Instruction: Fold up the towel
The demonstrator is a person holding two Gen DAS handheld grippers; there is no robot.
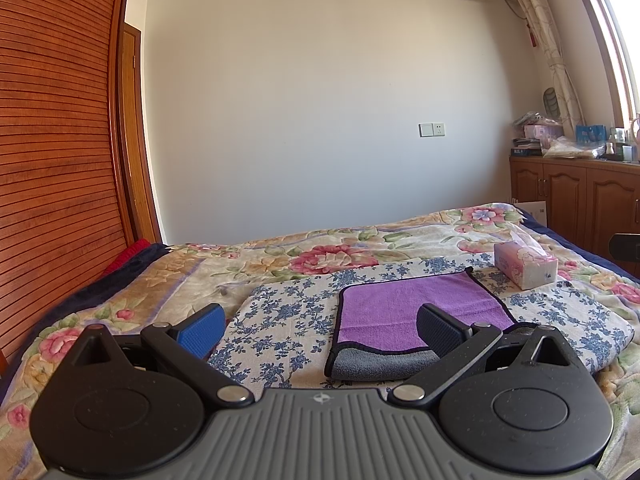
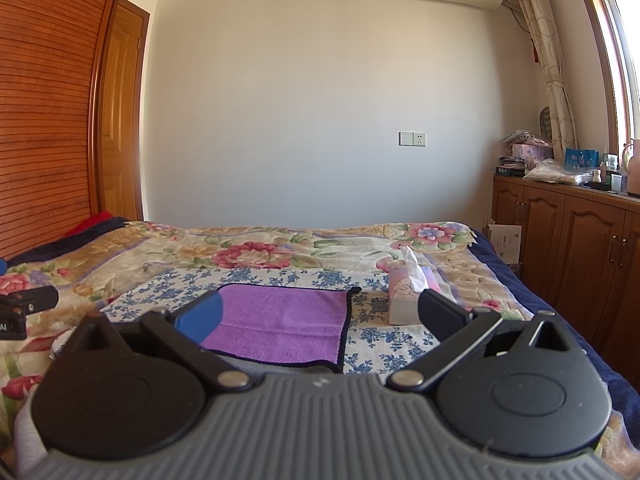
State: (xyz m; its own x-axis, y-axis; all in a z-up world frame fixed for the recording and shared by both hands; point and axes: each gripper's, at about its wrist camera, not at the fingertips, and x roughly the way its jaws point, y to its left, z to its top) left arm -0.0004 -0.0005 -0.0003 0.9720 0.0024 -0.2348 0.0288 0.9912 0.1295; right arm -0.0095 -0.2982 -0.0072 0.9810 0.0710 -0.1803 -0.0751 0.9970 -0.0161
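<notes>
A purple towel (image 1: 404, 304) with a dark border lies on a blue-flowered cloth (image 1: 288, 312) on the bed; its near edge shows a grey underside, folded over. My left gripper (image 1: 320, 330) is open and empty, above the bed, with the towel's near left corner between and just beyond its fingers. In the right wrist view the towel (image 2: 280, 316) lies flat straight ahead. My right gripper (image 2: 320, 316) is open and empty, held just in front of the towel's near edge. Part of the left gripper (image 2: 24, 312) shows at the left edge there.
A pink tissue box (image 1: 526, 266) stands right of the towel, also in the right wrist view (image 2: 408, 300). The bed carries a floral blanket (image 1: 320, 252). A wooden wardrobe (image 1: 56, 140) stands left, a wooden cabinet (image 2: 568, 236) with clutter right.
</notes>
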